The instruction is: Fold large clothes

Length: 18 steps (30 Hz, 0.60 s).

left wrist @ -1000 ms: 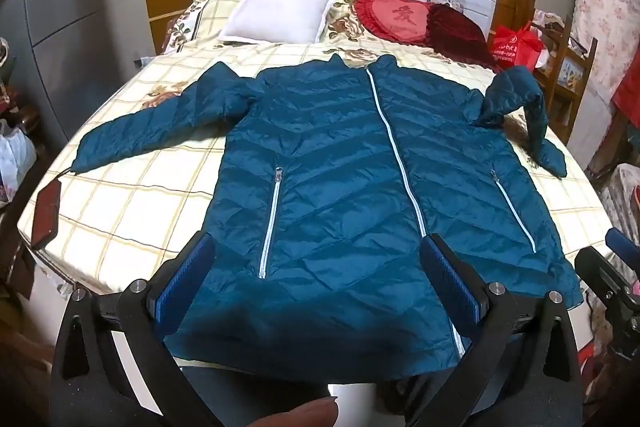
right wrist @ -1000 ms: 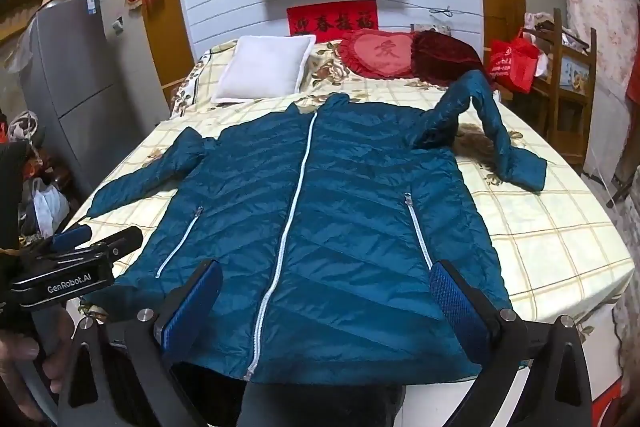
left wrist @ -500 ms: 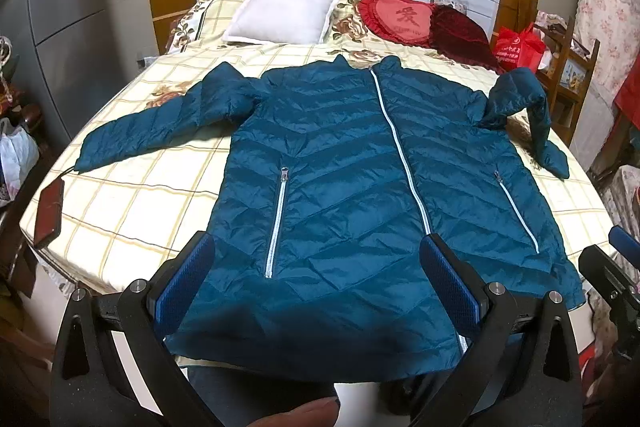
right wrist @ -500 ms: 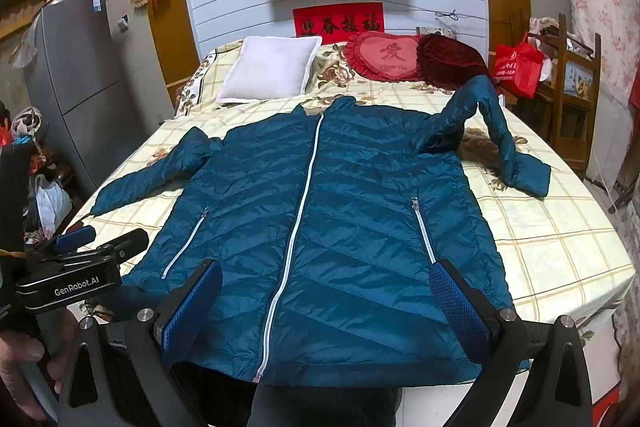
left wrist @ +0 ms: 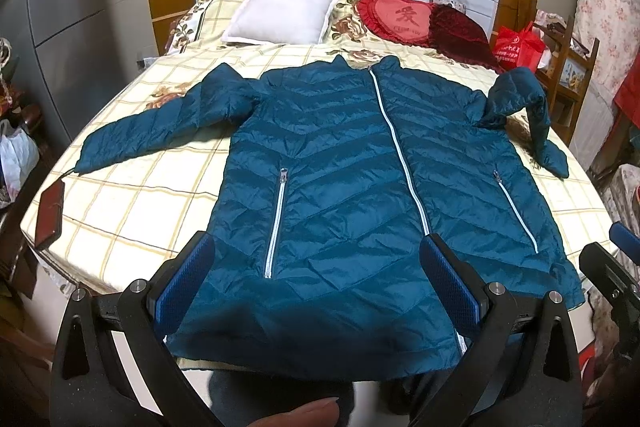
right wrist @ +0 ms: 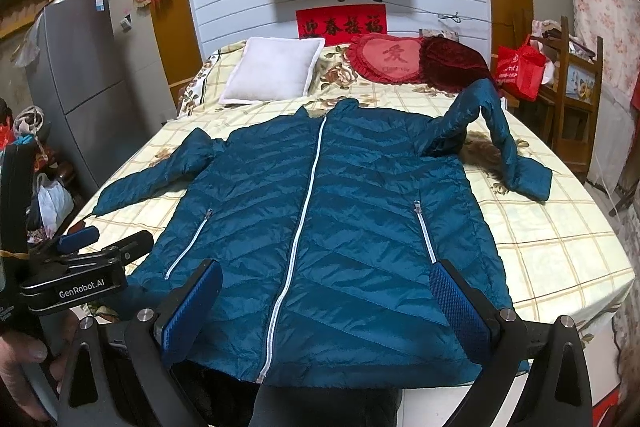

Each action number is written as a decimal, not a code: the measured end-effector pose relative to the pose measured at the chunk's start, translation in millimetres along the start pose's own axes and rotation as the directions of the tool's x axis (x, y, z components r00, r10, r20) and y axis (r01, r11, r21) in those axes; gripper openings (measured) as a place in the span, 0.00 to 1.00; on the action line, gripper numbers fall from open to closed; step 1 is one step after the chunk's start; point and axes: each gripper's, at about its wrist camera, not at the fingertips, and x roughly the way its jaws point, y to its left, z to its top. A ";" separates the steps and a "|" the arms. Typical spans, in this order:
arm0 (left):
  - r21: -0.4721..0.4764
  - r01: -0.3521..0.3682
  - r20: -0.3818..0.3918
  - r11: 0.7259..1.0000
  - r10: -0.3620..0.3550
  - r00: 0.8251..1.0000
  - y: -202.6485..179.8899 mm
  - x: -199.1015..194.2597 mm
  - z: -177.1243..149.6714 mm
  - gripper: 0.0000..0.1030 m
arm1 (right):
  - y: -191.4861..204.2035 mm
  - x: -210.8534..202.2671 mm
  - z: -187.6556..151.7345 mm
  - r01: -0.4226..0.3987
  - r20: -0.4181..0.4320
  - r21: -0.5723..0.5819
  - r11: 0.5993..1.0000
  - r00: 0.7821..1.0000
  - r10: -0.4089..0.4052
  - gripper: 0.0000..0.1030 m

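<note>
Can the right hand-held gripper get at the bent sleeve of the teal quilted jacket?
Probably yes: the right hand-held gripper is open and empty, and only flat jacket and bare checked bedsheet separate it from the sleeve.

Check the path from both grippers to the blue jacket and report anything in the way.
Nothing visible blocks either one. The left gripper and right gripper are both open above the near hem of the blue jacket, which lies spread flat on the bed. Only open air separates them.
</note>
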 end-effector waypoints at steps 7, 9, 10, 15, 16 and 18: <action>-0.005 -0.001 -0.005 1.000 0.001 1.000 -0.8 3.9 4.7 1.00 | 0.1 5.9 3.4 -0.005 -0.007 0.002 1.000 1.000 0.005 1.00; -0.005 -0.002 -0.008 1.000 0.002 1.000 -2.0 6.0 5.2 1.00 | -0.5 8.5 3.3 -0.005 -0.013 0.003 1.000 1.000 0.006 1.00; -0.006 -0.001 -0.010 1.000 0.001 1.000 -3.1 6.7 5.8 1.00 | -1.2 9.4 3.0 -0.005 -0.014 0.002 1.000 1.000 0.005 1.00; -0.007 0.007 -0.018 1.000 -0.007 1.000 -7.1 10.0 6.3 1.00 | -7.4 6.9 0.1 0.006 -0.013 0.006 1.000 1.000 -0.006 1.00; -0.003 0.009 -0.018 1.000 -0.009 1.000 -8.3 9.7 6.1 1.00 | -9.0 6.2 0.1 0.010 -0.012 0.008 1.000 1.000 -0.010 1.00; 0.006 0.010 -0.017 1.000 -0.010 1.000 -10.7 8.5 5.3 1.00 | -12.8 3.1 -0.6 0.017 -0.005 0.018 1.000 1.000 -0.017 1.00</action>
